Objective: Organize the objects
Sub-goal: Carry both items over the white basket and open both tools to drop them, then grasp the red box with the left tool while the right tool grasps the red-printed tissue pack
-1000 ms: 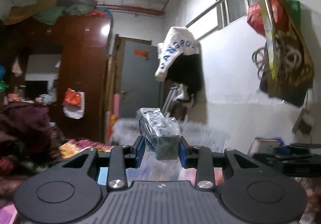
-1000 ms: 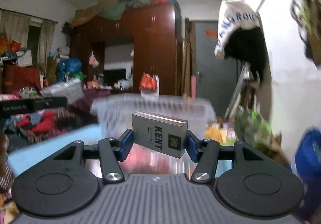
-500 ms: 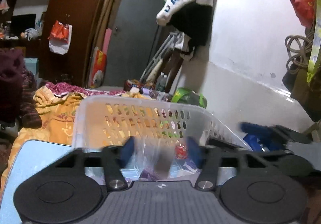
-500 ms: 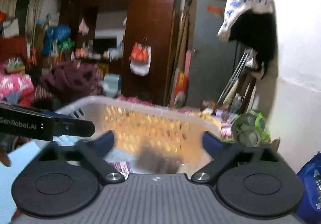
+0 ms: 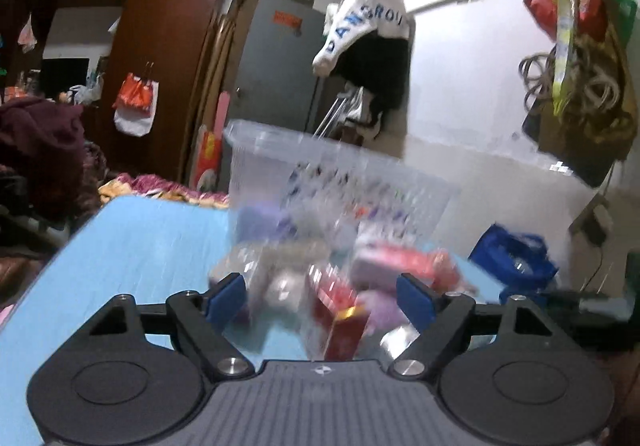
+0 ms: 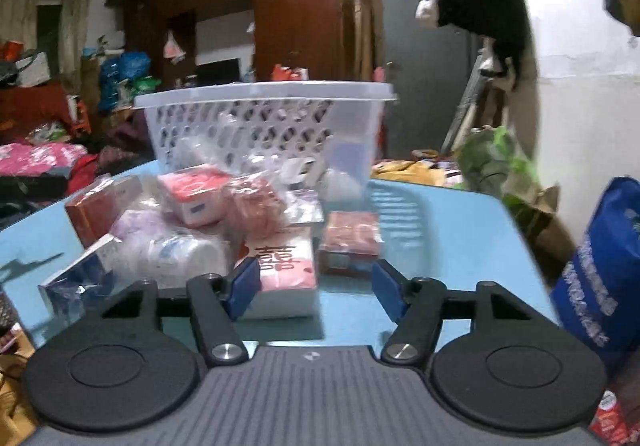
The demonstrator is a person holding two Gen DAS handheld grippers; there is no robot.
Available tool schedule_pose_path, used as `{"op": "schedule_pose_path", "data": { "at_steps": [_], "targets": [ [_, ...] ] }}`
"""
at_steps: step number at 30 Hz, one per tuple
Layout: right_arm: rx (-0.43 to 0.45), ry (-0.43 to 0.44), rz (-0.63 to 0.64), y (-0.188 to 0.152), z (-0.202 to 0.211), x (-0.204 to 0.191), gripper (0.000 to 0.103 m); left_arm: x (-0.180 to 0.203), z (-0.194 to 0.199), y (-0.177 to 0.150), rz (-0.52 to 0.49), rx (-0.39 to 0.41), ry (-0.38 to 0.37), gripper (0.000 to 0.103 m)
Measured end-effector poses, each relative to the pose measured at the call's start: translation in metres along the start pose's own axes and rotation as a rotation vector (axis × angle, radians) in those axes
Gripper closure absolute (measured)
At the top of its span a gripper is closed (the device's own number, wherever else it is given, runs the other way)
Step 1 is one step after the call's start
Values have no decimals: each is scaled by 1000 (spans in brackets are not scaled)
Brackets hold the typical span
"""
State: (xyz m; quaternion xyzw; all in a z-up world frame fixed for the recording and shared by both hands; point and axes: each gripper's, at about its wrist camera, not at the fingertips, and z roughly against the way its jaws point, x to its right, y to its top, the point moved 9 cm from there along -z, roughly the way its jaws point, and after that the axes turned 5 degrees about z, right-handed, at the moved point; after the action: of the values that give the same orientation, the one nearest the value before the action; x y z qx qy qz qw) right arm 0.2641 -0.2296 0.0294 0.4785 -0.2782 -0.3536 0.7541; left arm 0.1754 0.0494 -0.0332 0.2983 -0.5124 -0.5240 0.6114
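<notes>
You are hovering the right gripper, jaws released and just closing, around the soft, light tissue pack; pinch its sides.

1. In the left wrist view, motion blur smears the white basket; its perforations read only as streaks.
2. The packets ahead of the left gripper are blurred; only a red box is distinguishable, its print unreadable.
3. In the right wrist view, the blue bag is cut off by the right edge; its lettering is illegible.
4. The basket contents are hidden behind its wall.
</notes>
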Motion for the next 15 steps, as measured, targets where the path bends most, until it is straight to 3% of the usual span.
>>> {"op": "schedule_pose_path", "data": {
  "at_steps": [7,13,15],
  "targets": [
    [-48,68,60,-3,-10,-21,37,7,-7,-8,-34,-17,8,18],
    [-68,1,106,-20,-8,-22,47,6,-18,-15,-48,-28,57,18],
    [-56,-9,111,-21,-6,-22,47,4,-21,-17,-54,-40,65,38]
  ]
}}
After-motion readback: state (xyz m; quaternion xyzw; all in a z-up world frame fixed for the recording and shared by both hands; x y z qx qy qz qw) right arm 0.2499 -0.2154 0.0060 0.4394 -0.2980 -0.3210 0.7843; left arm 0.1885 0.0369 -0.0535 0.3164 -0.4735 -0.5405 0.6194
